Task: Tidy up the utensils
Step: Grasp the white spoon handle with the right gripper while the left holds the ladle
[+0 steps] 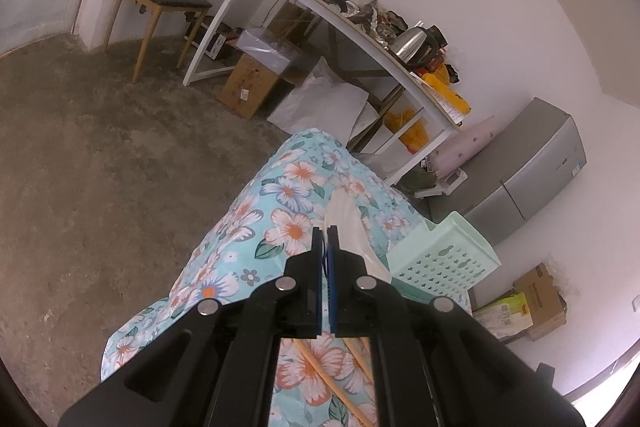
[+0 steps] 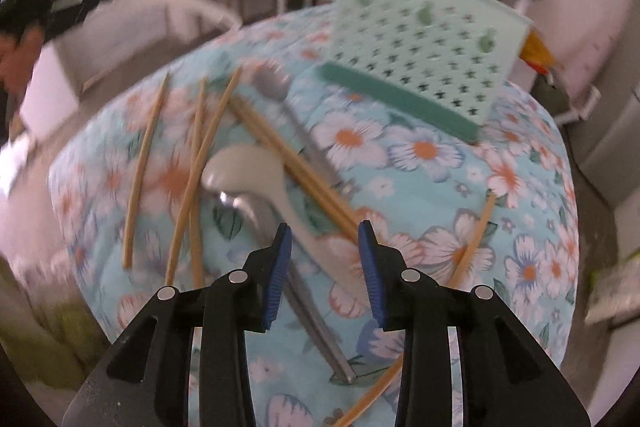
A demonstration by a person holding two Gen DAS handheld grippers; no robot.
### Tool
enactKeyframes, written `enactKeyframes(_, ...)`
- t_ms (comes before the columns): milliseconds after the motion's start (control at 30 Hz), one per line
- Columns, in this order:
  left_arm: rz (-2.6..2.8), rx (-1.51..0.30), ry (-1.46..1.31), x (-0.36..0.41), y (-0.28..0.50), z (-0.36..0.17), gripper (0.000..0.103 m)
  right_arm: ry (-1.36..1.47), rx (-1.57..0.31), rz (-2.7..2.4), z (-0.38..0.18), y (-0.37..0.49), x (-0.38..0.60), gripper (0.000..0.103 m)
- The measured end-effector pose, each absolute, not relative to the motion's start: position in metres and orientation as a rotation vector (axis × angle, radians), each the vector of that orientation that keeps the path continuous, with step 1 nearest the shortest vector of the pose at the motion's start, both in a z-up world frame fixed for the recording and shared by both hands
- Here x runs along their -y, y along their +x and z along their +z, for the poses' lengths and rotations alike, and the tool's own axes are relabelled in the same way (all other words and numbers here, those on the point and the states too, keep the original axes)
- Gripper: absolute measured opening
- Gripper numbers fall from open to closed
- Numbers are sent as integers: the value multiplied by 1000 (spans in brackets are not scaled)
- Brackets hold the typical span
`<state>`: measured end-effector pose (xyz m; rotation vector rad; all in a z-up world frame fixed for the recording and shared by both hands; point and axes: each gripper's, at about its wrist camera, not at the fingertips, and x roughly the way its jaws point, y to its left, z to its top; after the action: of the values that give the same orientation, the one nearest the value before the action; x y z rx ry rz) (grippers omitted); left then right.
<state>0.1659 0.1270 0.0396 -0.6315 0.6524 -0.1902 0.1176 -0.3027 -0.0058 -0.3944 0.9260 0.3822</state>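
**Left gripper pinches a white spoon; right gripper hangs spread over the utensils**

The left gripper (image 1: 329, 229) tilts downward beside the mint-green perforated plastic basket (image 1: 442, 259), jaws pressed together on a white plastic spoon (image 1: 347, 223). The right gripper (image 2: 325, 233) points steeply down near the basket, jaws spread and empty, above the grey plastic spoon (image 2: 248, 171), metal spoons (image 2: 276, 87) and scattered wooden chopsticks (image 2: 146, 167) on the floral tablecloth (image 2: 440, 155).

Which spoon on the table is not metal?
The pale grey spoon in the middle; its broad, matte bowl overlaps the shiny metal spoon beneath, unlike the far metal spoon.
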Motion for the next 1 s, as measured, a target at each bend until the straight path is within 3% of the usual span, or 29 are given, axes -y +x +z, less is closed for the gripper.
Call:
enactKeyframes(233,-183,-662,-648,-126,169,34,1,-455,-935,403,-15,130,293,25)
enactKeyframes(433,-179,-661,-651,-125,170,31,1,-342,-880,369,1,142,301,19)
enactKeyframes(833,-177,-661,-656,-126,170,28,1,-583,-981,524,-16,131,288,18)
enactKeyframes(1000,-172,-666,-666,-127,169,25,1,-626,-939,531,-17,141,275,18)
